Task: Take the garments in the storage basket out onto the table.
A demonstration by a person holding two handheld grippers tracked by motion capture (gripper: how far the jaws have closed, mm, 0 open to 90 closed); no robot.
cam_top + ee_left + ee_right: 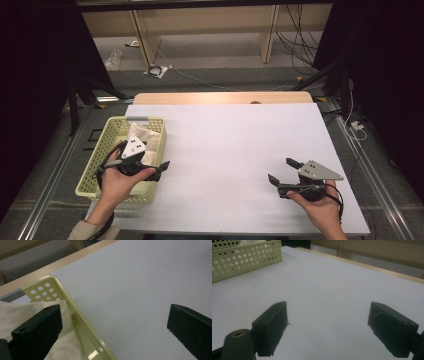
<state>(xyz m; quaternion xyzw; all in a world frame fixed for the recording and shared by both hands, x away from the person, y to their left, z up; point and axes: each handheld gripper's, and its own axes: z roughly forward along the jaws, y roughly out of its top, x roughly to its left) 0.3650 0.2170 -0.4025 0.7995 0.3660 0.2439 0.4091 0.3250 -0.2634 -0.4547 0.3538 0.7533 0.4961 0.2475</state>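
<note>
A pale yellow perforated basket (100, 165) stands at the table's left with a cream cloth (146, 131) lying in it. My left gripper (156, 159) is open and straddles the basket's right wall. In the left gripper view one jaw hangs over the cloth (22, 312), the other over the bare table, and the basket wall (77, 320) runs between them. My right gripper (283, 171) is open at the front right, low over the white table surface (225, 145), with nothing between its jaws. In the right gripper view the basket (242, 260) stands far off at the top left.
The white sheet covers most of the table, and a wooden strip (220, 97) shows along the back edge. Beyond it lie a grey floor, cables (295, 40) and wooden furniture legs. Metal rails run along both sides of the table.
</note>
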